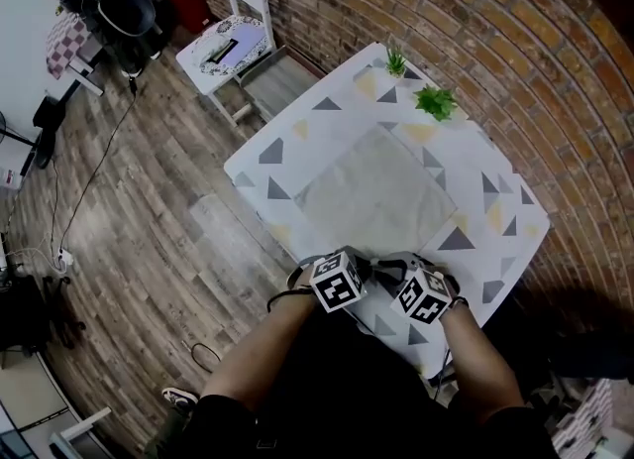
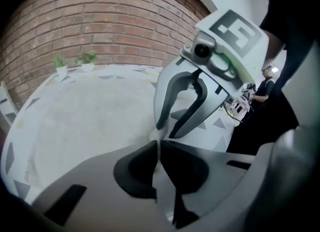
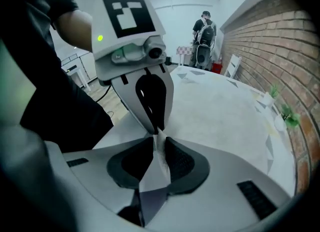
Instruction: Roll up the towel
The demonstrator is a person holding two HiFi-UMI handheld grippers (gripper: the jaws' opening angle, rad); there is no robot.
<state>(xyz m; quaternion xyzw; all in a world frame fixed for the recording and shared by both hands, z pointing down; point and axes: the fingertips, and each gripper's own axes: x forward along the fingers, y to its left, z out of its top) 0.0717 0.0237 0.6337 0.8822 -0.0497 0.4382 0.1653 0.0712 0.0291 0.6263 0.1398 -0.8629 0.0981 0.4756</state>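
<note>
Progress stands at the start: no turn of the roll is formed. Towel (image 1: 381, 194) lies flat and unrolled at the middle of the table (image 1: 500, 234), with one edge toward the table's near side. Left gripper (image 2: 157, 140) has its jaws together on a thin pinch of that edge. Right gripper (image 3: 158, 137), just beside it, is clamped on a raised fold of the same edge. Remaining, by judgement: the entire roll, worked toward the table's far side.

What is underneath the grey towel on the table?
The triangle-patterned tablecloth shows around the towel, which lies flat on it. Whatever is directly beneath is covered.
</note>
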